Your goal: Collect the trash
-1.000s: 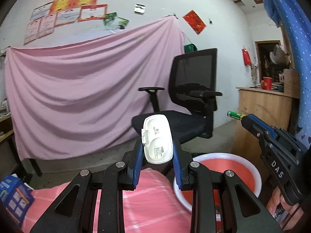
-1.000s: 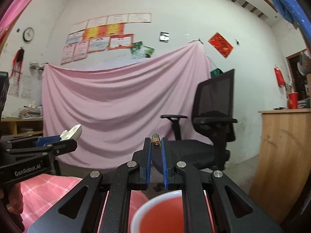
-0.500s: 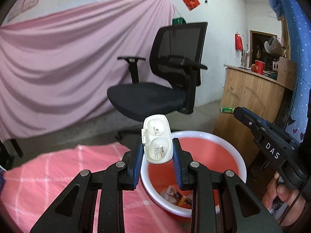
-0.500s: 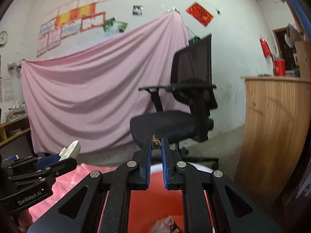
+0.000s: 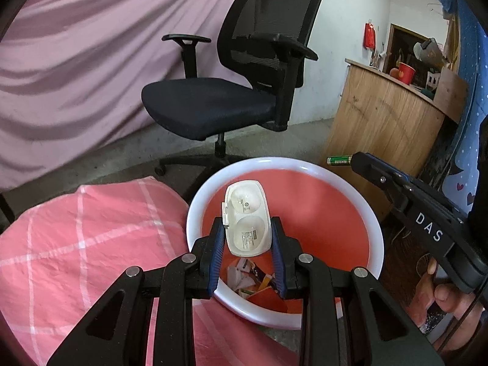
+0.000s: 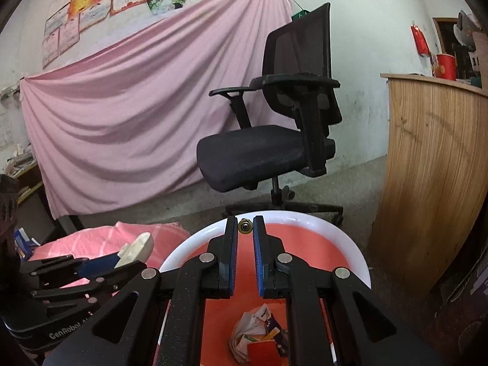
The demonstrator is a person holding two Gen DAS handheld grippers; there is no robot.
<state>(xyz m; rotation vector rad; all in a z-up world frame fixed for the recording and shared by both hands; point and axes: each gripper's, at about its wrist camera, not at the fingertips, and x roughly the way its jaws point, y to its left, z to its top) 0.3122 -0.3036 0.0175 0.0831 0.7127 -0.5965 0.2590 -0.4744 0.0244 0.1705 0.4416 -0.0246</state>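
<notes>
White case (image 5: 247, 219): oval, two round lids, sitting between the left gripper (image 5: 246, 256) jaws, clamped, over the red bin (image 5: 360, 195).
Battery (image 6: 245, 225): green, being pinched by the right gripper (image 6: 245, 248) above the bin's rim.

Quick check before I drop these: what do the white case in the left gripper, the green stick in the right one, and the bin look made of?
White case: looks like hard moulded plastic, smooth semi-gloss, with domed halves and a hinge tab.
Green battery: seemingly metal under a glossy printed wrap; brassy end cap in the right wrist view.
Bin: probably plastic, glossy white rim, red inside.
</notes>
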